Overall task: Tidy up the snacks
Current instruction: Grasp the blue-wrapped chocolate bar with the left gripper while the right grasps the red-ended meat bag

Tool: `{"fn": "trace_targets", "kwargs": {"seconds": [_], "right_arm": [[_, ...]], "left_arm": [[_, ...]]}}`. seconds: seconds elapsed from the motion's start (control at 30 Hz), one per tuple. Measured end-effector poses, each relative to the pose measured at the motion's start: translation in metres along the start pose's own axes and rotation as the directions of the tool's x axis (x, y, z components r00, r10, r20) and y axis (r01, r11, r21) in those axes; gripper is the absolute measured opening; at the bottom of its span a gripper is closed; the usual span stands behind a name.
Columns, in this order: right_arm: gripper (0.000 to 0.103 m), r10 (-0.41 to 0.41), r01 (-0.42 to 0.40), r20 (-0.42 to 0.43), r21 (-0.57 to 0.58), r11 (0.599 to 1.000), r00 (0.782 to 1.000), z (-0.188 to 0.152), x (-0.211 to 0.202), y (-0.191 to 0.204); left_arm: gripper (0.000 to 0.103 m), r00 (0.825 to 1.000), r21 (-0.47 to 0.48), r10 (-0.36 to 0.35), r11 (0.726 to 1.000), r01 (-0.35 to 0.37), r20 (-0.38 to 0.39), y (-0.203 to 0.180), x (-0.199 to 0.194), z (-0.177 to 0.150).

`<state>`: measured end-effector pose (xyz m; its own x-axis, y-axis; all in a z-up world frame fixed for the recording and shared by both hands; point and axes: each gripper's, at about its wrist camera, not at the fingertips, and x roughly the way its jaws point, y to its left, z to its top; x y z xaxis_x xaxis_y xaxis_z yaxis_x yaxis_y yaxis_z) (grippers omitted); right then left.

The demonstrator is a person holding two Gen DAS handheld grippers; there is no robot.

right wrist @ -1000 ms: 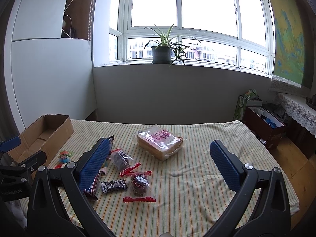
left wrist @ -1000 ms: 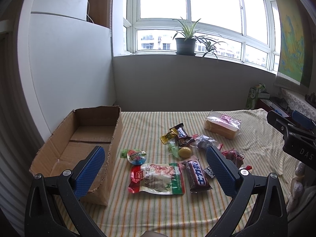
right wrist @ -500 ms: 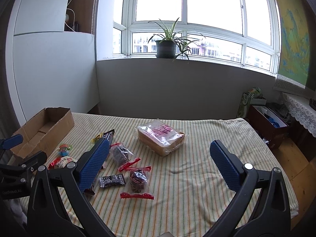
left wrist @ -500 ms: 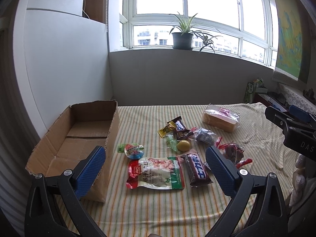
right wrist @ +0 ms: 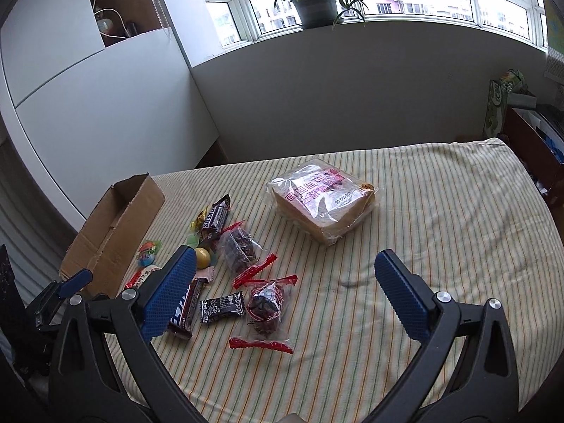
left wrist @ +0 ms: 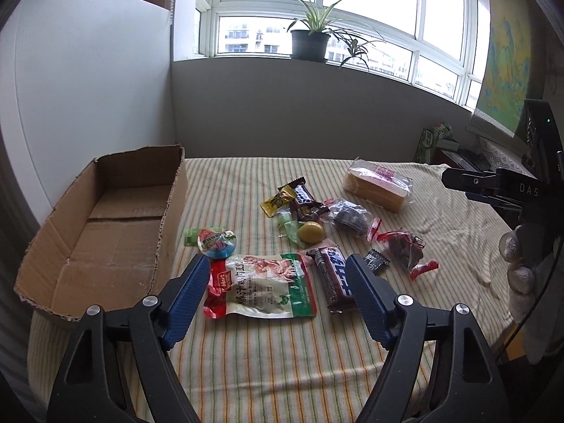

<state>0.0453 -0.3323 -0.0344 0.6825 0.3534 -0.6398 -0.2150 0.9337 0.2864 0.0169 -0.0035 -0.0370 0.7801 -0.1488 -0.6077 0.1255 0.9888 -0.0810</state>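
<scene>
**Snacks loose on striped cloth, box empty**

Snacks lie scattered on a table (left wrist: pixel 246 370) covered with a striped cloth. An open cardboard box (left wrist: pixel 105 232) sits at the left edge with nothing visible inside.

Left hand-held gripper (left wrist: pixel 275 282): jaws closing, fairly wide, hovering over the red-green-white snack pouch (left wrist: pixel 261 285). The pouch lies flat between the blue pads; the pads do not press on it. A chocolate bar (left wrist: pixel 335 282) lies just right of the pouch, partly behind the right pad.

Right hand-held gripper (right wrist: pixel 282 289): jaws wide apart, nothing held. A clear bag of dark dried fruit with red seals (right wrist: pixel 266 306) lies on the cloth between the pads in view, untouched. A small dark candy wrapper (right wrist: pixel 222 306) lies just left of it.

Further back: a wrapped loaf of sliced bread (right wrist: pixel 322 201), apart from the rest. A yellow round sweet (left wrist: pixel 310 232), a second dried-fruit bag (left wrist: pixel 349 216) and small chocolate bars (left wrist: pixel 303 201) cluster mid-table. A round colourful jelly cup (left wrist: pixel 215 243) lies near the box wall.
</scene>
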Motion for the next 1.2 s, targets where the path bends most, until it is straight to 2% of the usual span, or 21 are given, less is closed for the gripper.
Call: {"fn": "trace_targets", "kwargs": {"seconds": [0.07,0.13,0.23,0.33,0.47,0.6,0.8,0.93,1.03,1.13,1.2], "right_arm": [[0.092,0.020,-0.019,-0.042,0.021,1.000,0.999,-0.004,0.007,-0.003],[0.090,0.026,-0.024,-0.076,0.031,0.999,0.997,-0.008,0.012,-0.004],[0.085,-0.003,0.003,-0.083,-0.008,1.000,0.997,-0.013,0.013,0.000],[0.076,0.000,-0.002,-0.100,-0.023,1.000,0.995,-0.013,0.016,0.004],[0.073,0.019,-0.022,-0.140,-0.020,1.000,0.990,-0.017,0.027,0.006],[0.070,0.030,-0.031,-0.170,-0.007,0.999,0.985,-0.024,0.036,0.006],[0.070,0.050,-0.047,-0.190,0.018,0.999,0.981,-0.027,0.044,0.008],[0.070,0.009,-0.017,-0.196,-0.040,0.999,0.980,-0.029,0.051,0.021],[0.069,-0.011,-0.001,-0.219,-0.057,0.998,0.976,-0.034,0.059,0.021],[0.054,-0.016,0.004,-0.235,-0.052,0.999,0.972,-0.036,0.064,0.018],[0.052,-0.010,-0.002,-0.240,-0.048,0.999,0.971,-0.037,0.065,0.016]], "left_arm": [[0.073,1.000,0.007,-0.016,1.000,0.017,-0.021,-0.004,0.005,0.000],[0.066,0.997,0.001,-0.052,0.999,0.053,-0.060,-0.009,0.013,-0.001],[0.060,0.988,0.008,-0.095,0.995,0.097,-0.118,-0.017,0.028,-0.002],[0.048,0.977,-0.011,-0.133,0.991,0.133,-0.166,-0.022,0.043,-0.001],[0.037,0.970,0.019,-0.136,0.990,0.143,-0.202,-0.033,0.058,-0.004],[0.035,0.967,0.010,-0.126,0.991,0.132,-0.221,-0.032,0.066,-0.005],[0.035,0.959,-0.017,-0.149,0.989,0.149,-0.239,-0.033,0.074,-0.003],[0.035,0.954,-0.008,-0.141,0.990,0.144,-0.263,-0.035,0.082,-0.007],[0.035,0.958,0.000,-0.128,0.991,0.132,-0.257,-0.036,0.084,-0.006],[0.033,0.958,0.005,-0.127,0.991,0.132,-0.255,-0.037,0.084,-0.006],[0.033,0.960,0.018,-0.121,0.991,0.129,-0.253,-0.037,0.083,-0.007]]}}
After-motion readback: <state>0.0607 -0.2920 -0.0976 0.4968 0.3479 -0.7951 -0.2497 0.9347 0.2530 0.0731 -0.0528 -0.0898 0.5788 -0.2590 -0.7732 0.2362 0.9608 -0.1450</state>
